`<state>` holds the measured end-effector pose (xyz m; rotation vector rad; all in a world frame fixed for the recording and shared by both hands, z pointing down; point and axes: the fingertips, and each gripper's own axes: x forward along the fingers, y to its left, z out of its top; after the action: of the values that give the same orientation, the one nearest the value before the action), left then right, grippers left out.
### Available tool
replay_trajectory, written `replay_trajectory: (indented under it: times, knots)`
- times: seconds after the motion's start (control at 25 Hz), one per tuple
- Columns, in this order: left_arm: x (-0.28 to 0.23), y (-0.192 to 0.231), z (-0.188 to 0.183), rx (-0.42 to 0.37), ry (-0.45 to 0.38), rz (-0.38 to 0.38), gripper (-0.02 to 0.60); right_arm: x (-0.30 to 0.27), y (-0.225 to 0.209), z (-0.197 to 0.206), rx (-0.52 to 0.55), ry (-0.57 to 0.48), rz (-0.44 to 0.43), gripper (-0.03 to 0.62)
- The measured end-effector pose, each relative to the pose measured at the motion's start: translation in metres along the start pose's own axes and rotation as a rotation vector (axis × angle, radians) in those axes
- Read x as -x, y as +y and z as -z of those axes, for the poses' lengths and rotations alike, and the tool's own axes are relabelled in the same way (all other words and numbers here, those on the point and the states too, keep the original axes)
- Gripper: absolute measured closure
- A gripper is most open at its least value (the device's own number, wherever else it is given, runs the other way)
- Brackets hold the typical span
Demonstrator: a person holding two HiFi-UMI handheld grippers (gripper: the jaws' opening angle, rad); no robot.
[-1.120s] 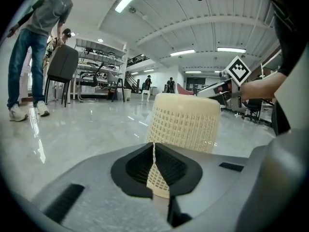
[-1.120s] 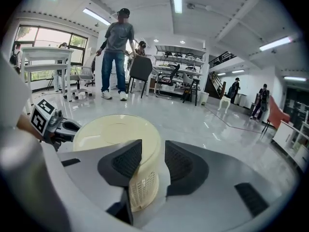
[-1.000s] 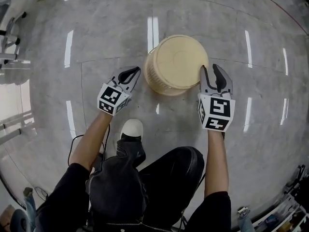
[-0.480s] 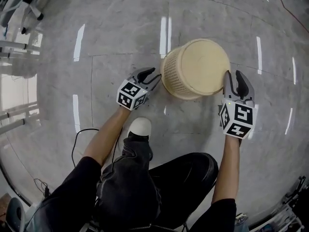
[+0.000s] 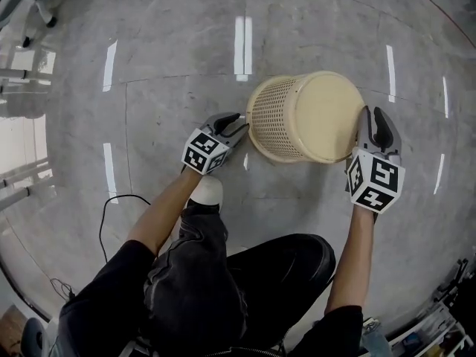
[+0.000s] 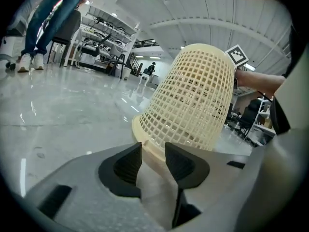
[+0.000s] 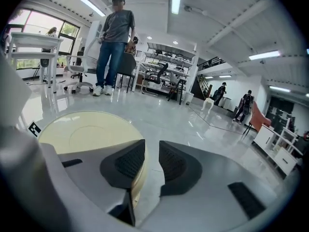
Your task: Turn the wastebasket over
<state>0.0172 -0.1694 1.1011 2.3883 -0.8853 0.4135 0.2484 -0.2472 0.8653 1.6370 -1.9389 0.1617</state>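
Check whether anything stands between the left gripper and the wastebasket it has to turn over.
Nothing visible does. The left gripper has just been opening its jaws, and the rim of the tilted wastebasket already sits between them, not yet pinched.

Cream mesh wastebasket (image 5: 305, 117), tilted, base up

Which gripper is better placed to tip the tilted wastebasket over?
Probably right. The right gripper straddles the raised base edge of the wastebasket, its jaws just now closing. The left gripper has the low rim between jaws that have just been opening, not gripping.
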Motion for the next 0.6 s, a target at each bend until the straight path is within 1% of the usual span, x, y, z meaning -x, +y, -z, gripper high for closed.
replay_trajectory:
  times: [0.16,0.2,0.24,0.44,0.6]
  knots:
    - [-0.007,-0.018,0.008,0.072,-0.023,0.050,0.442,-0.001,-0.016,0.002,-0.007,0.003,0.033,0.499]
    - [-0.009,-0.021,0.009,0.090,-0.031,0.057,0.442,-0.002,-0.018,0.003,-0.001,0.007,0.040,0.515]
    - [-0.010,-0.022,0.009,0.112,-0.038,0.063,0.442,-0.003,-0.020,0.005,0.001,0.009,0.042,0.516]
    - [-0.013,-0.022,0.005,0.237,-0.082,0.096,0.443,-0.003,-0.029,0.009,0.002,0.019,0.050,0.516]
    - [-0.014,-0.019,-0.005,0.308,-0.114,0.117,0.443,-0.004,-0.038,0.010,0.025,0.028,0.073,0.516]
